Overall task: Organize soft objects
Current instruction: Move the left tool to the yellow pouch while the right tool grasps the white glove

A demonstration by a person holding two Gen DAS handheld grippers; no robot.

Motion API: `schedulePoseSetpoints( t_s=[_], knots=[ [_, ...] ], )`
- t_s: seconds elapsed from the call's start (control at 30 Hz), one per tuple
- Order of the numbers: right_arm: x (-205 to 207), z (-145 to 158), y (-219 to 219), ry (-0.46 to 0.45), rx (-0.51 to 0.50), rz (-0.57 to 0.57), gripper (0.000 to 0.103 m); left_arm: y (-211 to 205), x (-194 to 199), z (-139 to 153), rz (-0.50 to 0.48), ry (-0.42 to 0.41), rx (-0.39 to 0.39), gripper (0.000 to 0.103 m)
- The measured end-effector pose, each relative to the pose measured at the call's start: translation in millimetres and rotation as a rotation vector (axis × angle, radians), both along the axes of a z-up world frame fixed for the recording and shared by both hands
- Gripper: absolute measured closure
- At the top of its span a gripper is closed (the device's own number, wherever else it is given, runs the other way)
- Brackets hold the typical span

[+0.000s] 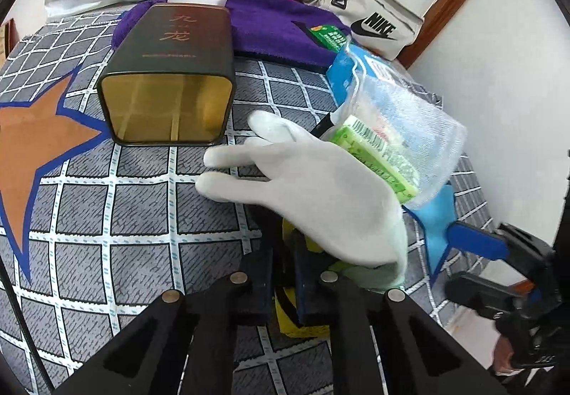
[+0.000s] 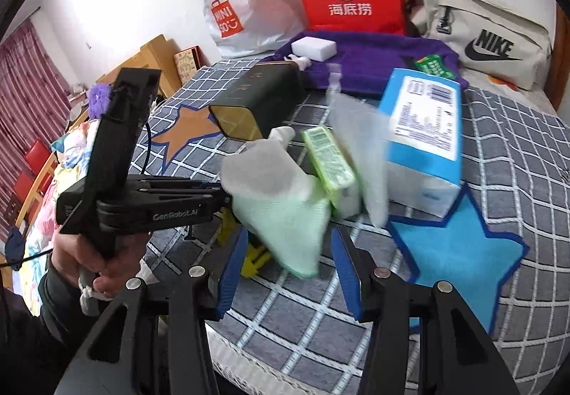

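The left gripper had its jaws closed on the cuff of a white glove, which lay on the grid-patterned bedspread near a dark tin lying on its side. The right gripper hung over the glove's cuff end, jaws apart, gripping nothing. A green packet and a blue-and-white pack sat just beside the glove.

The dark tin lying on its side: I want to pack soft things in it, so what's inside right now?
The dark tin looks empty: only its gold lining with reflections of the checked bedcover shows through the open mouth. The deepest end is not clearly visible.
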State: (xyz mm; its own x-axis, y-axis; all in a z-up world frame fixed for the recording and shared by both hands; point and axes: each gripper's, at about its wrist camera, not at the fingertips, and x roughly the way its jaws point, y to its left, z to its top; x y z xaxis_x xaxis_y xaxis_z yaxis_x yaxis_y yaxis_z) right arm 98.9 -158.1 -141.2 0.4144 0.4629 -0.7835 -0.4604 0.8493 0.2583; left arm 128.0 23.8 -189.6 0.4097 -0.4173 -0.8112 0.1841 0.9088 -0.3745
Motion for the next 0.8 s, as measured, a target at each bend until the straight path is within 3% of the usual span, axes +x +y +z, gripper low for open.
schedulePoseSetpoints(
  t_s=[0.23,0.37,0.4,0.47,0.53,0.8],
  knots=[
    [9,-7,24,-0.039,-0.044,-0.002,0.032,5,-5,-1,-0.003,0.01,-0.037,0.094],
    [13,-16,34,-0.053,-0.099,0.009,0.031,9,-7,0,-0.005,0.006,-0.051,0.094],
    [13,-20,34,-0.05,-0.108,0.012,0.033,10,-8,-1,-0.002,0.006,-0.049,0.094],
    [15,-25,30,-0.025,-0.097,0.028,0.075,14,-7,-2,0.004,0.009,-0.05,0.094],
    [16,-26,23,-0.004,-0.069,0.017,0.09,17,-7,-3,0.013,0.01,-0.054,0.094],
    [-9,-1,1,-0.063,-0.048,0.048,0.091,39,-11,2,0.08,-0.001,-0.007,0.095]
  ],
)
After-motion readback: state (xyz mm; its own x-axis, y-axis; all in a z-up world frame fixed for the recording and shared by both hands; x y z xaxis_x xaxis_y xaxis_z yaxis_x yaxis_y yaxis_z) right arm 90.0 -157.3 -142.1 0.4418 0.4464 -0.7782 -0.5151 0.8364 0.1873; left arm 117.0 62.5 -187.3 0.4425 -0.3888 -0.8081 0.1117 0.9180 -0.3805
